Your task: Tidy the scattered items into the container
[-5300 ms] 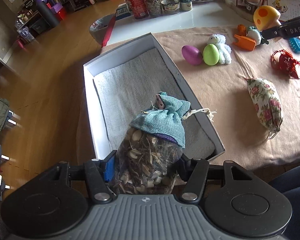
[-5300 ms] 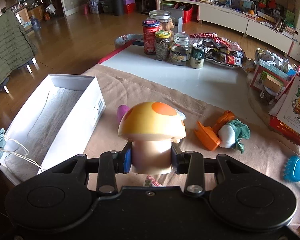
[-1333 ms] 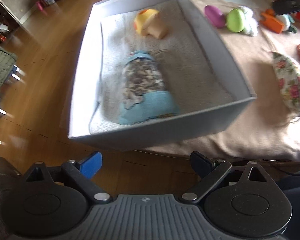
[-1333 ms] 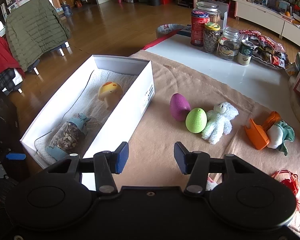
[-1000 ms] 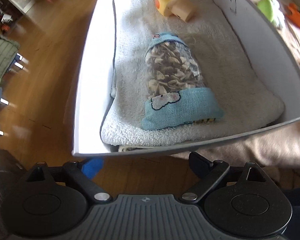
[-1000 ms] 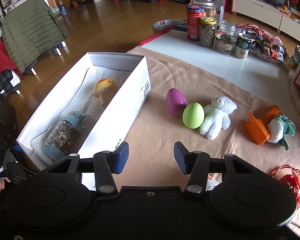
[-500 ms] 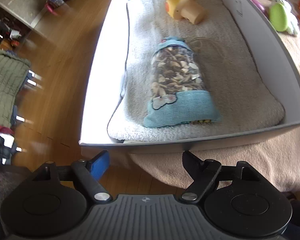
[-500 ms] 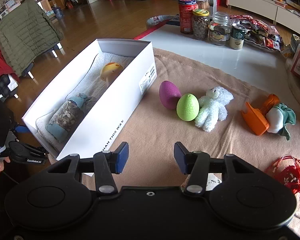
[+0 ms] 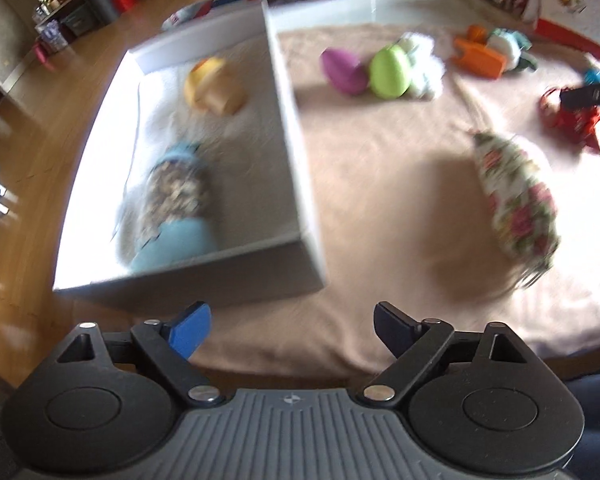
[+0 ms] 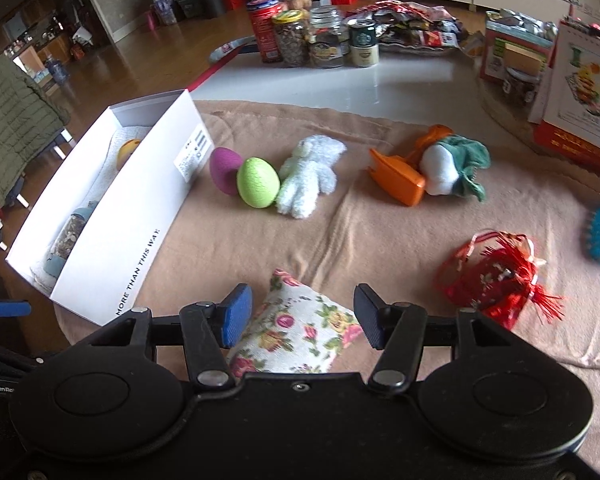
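right gripper (image 10: 300, 318) jaws apart over floral pouch (image 10: 296, 336) | white box (image 10: 140, 236) well left

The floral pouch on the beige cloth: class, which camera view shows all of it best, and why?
The left wrist view: the floral pouch lies whole on the beige cloth, though motion-blurred. The right wrist view is sharper, but there the pouch sits between the open fingers of the right hand-held gripper, whose body hides its near end.
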{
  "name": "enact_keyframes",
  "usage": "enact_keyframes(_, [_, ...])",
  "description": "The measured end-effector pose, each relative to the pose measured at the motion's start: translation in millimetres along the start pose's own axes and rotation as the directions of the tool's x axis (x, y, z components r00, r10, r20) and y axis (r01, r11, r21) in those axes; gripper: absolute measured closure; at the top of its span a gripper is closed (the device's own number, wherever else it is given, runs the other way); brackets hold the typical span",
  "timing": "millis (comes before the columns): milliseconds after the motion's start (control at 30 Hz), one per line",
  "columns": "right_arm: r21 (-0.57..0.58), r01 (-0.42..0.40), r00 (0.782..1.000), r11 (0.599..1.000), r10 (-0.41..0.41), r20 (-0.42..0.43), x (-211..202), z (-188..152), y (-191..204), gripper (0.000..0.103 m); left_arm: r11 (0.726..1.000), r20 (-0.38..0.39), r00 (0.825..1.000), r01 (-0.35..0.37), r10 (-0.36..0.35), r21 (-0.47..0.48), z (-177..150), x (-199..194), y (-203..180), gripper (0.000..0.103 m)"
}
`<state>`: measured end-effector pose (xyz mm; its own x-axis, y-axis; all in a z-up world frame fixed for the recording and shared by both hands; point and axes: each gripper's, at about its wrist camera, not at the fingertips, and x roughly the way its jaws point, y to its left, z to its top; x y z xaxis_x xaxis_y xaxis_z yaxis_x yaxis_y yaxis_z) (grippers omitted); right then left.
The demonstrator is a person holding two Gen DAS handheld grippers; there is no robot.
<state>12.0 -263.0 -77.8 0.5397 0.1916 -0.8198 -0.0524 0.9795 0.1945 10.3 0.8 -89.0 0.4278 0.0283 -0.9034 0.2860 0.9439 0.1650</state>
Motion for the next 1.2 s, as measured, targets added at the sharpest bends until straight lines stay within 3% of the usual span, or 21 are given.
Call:
enact_keyframes(167, [0.065, 0.052, 0.999, 0.997, -0.053, 0.004, -13, -11, -34, 0.046, 0.998, 0.032, 0.997, 0.063, -0.063, 0.004, 34, -3, -35, 0.012])
enact_keyframes(367, [0.157, 0.128, 0.991, 0.979, -0.131, 0.011, -23, -14, -79, 0.04, 0.985, -0.008, 0.986, 0.167, -0.167, 0.031, 62, 17, -73, 0.011])
enact_keyframes(567, [0.27, 0.169, 0.985, 0.948, -0.174, -0.005, -20, -17, -122, 0.04, 0.97, -0.073, 0.978, 0.206, -0.197, 0.131, 71, 47, -120, 0.011])
enact_keyframes(733, [0.294, 0.188, 0.981, 0.937, -0.191, -0.017, -9, -15, -141, 0.039, 0.962, -0.089, 0.972, 0.227, -0.216, 0.148, 74, 65, -139, 0.011])
enact_keyframes(967, [0.281, 0.115, 0.988, 0.953, -0.14, 0.069, 25, 33, -143, 0.039, 0.957, -0.097, 0.963, 0.263, -0.252, 0.12, 90, 84, -149, 0.005])
enact_keyframes(1100, [0.306, 0.063, 0.993, 0.95, -0.092, 0.08, 61, 70, -140, 0.039, 0.951, -0.105, 0.954, 0.291, -0.28, 0.103, 94, 91, -149, 0.005])
enact_keyframes(1200, [0.309, 0.08, 0.992, 0.948, -0.107, 0.071, 91, 98, -133, 0.039, 0.948, -0.095, 0.951, 0.303, -0.294, 0.098, 94, 91, -144, 0.005])
